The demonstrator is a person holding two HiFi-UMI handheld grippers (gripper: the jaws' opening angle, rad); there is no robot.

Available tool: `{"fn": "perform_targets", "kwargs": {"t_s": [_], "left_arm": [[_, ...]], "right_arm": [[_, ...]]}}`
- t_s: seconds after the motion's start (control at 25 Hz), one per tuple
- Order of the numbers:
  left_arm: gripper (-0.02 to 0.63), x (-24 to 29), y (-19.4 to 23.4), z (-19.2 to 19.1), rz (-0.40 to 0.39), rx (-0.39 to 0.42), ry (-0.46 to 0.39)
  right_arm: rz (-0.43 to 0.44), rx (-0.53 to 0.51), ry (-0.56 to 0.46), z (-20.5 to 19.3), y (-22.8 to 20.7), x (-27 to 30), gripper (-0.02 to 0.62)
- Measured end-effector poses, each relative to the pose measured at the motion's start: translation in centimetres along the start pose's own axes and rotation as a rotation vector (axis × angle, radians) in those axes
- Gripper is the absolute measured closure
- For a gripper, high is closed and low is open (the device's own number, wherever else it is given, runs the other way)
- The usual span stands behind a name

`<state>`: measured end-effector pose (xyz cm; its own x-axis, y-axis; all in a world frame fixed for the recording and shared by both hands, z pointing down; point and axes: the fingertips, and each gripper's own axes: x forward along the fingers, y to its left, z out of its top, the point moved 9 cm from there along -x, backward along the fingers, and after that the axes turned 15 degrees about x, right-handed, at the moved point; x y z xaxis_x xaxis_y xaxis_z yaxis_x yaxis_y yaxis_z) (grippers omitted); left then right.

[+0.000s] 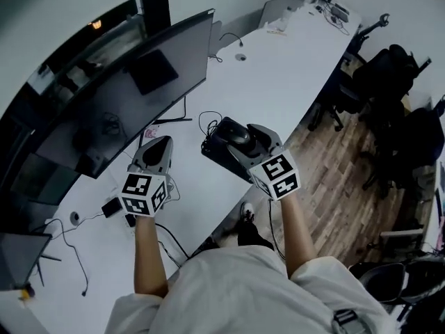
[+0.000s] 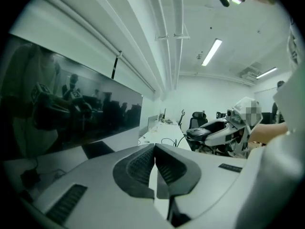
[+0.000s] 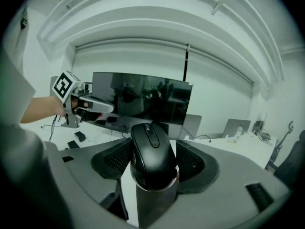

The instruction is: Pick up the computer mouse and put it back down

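right tongs point(image 3: 153, 165) clenched on computer mouse point(image 3: 151, 151), its long axis running out along the tongs | mouse held clear above tabletop point(image 1: 278, 82); set-down likely straight below | left tongs point(image 2: 155, 171) pressed together, empty, off to the side

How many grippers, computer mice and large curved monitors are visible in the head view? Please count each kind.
Grippers: 2, the left gripper and the right gripper
Computer mouse: 1, between the right gripper's jaws
Large curved monitor: 1
Total: 4
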<state>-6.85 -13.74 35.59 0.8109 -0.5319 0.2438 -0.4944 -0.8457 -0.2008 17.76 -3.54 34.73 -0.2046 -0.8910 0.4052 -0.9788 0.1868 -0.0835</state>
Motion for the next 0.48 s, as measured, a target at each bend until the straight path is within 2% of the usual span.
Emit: {"fn": "perform_targets", "kwargs": {"t_s": [0.2, 0.48], "left_arm": [[0.589, 3.0, -1.2, 1.7, -0.047, 0.032, -0.033], [0.589, 7.3, -3.9, 2.6, -0.107, 0.041, -0.02]], "right_arm": [[-0.097, 0.037, -0.063, 0.9, -2.9, -3.9, 0.296], [-0.156, 0.08, -0.092, 0.2, -6.5, -7.2, 0.296]]}}
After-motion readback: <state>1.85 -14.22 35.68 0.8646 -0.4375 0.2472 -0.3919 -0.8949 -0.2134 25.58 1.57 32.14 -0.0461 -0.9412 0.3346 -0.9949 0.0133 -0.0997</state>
